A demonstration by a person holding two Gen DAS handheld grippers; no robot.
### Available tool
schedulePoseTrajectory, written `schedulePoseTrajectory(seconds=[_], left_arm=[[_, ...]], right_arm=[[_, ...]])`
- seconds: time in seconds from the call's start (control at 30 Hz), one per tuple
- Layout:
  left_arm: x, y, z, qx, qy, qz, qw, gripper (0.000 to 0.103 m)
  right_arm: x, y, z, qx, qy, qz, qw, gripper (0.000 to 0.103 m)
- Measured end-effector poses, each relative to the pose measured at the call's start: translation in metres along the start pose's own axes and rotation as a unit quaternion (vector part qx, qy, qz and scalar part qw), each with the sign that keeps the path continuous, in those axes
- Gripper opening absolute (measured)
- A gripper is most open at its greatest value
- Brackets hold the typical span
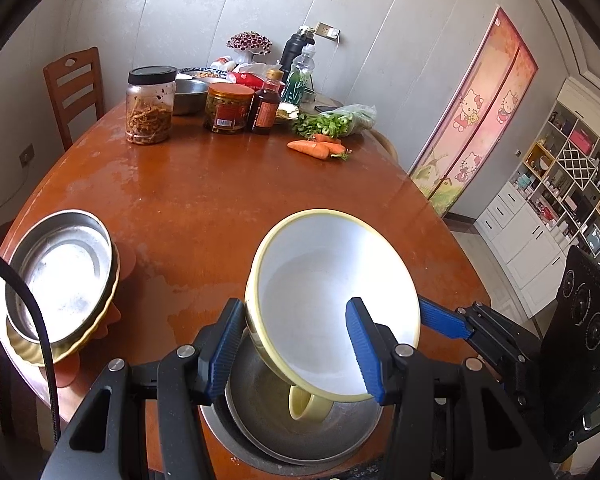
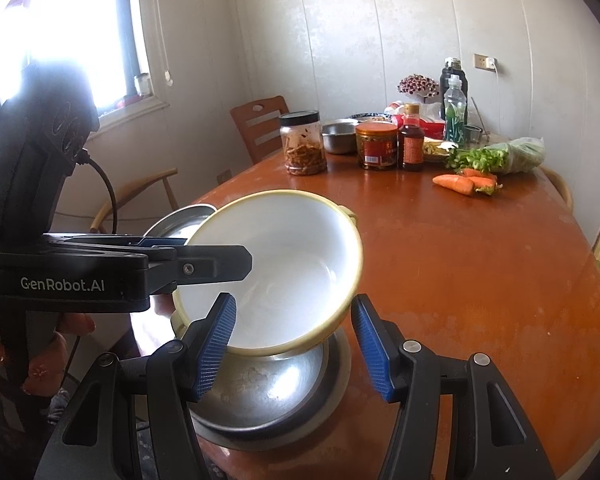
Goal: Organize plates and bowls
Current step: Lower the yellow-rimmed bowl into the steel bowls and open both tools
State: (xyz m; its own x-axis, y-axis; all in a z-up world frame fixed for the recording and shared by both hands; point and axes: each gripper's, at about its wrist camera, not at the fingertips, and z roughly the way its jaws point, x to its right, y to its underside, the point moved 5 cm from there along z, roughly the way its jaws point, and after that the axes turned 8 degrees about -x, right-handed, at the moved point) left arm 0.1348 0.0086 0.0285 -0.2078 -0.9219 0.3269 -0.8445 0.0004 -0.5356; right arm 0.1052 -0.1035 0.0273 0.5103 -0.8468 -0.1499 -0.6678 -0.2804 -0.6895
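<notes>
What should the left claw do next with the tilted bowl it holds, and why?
Probably carry the yellow-rimmed bowl across to the stack of dishes at the table's near left. The left claw grips it tilted above the steel plate; the right claw stands open, apart.

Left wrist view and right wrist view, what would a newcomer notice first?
The white bowl with a yellow rim, tilted and gripped by the left gripper above a steel basin at the near table edge. The right gripper brackets its rim. Orange carrots lie far right.
</notes>
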Motion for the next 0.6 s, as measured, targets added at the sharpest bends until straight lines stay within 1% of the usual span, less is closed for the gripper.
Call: schedulePoseTrajectory(seconds=[0.23, 0.43, 0.6], left_arm=[[0.002, 0.008, 0.009, -0.009, 0.001, -0.001, 1.0, 0.052], [0.004, 0.018, 0.01, -0.004, -0.017, 0.003, 0.9998, 0.052], [0.001, 0.026, 0.011, -0.007, -0.023, 0.001, 0.9997, 0.052]], right_arm=[[0.002, 0.011, 0.004, -0.008, 0.001, -0.003, 1.0, 0.062], [-0.002, 0.017, 0.004, -0.007, 0.004, -0.016, 1.0, 0.062], [-0.007, 0.022, 0.006, -0.009, 0.005, -0.029, 1.0, 0.062]])
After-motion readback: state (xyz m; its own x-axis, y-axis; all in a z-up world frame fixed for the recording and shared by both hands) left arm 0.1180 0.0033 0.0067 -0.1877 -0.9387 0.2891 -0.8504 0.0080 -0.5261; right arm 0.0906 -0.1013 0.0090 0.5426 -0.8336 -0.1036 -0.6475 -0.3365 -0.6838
